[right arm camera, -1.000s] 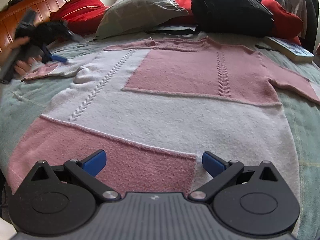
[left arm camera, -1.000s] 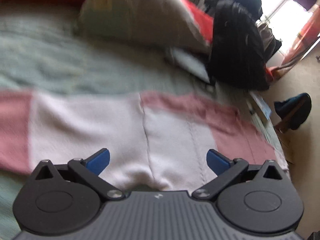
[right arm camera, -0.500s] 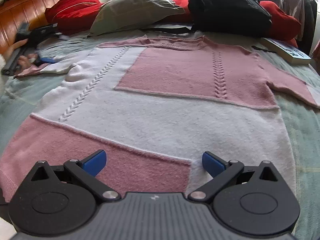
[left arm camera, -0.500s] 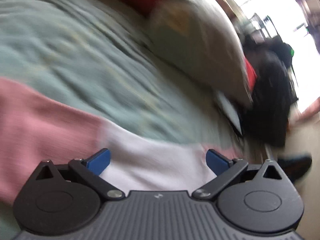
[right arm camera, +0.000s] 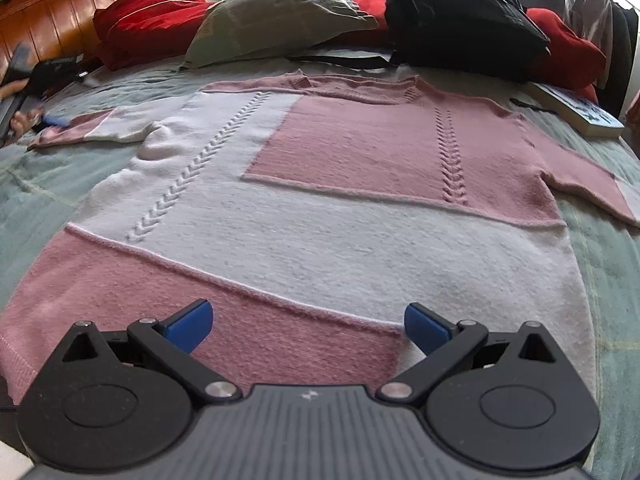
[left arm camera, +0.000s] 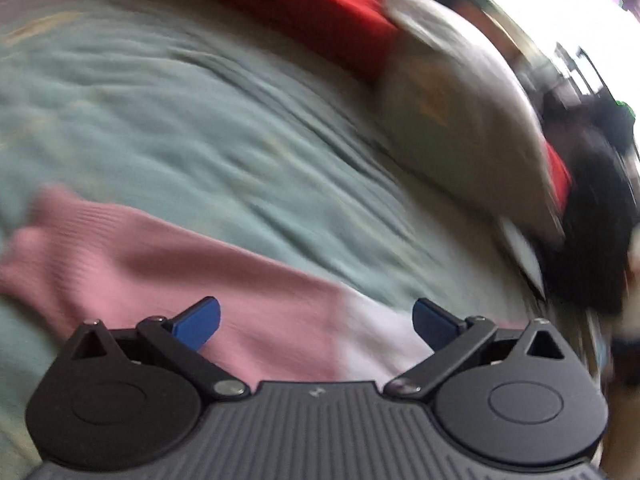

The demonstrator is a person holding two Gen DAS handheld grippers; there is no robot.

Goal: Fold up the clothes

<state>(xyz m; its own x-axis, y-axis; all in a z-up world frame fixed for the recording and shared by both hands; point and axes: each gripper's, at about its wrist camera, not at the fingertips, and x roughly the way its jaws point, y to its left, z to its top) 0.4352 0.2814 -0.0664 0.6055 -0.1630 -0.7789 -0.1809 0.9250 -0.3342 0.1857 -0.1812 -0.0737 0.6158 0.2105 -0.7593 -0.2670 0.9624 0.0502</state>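
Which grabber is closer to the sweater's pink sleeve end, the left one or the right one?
Left. The left gripper hangs open right over the sleeve, near its pink cuff. The right gripper, also open, is at the sweater's bottom hem, far across the sweater from that sleeve.

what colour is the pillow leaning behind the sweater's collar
The pillow is grey-beige, clearest in the right wrist view.

The whole left wrist view is smeared by motion blur, so the dark bag [left arm camera: 596, 232] and grey pillow [left arm camera: 460, 128] are seen without detail. In the right wrist view, the sweater's right sleeve [right arm camera: 600, 196] is cut off by the frame edge, and the hand [right arm camera: 22, 120] at far left is only partly seen.
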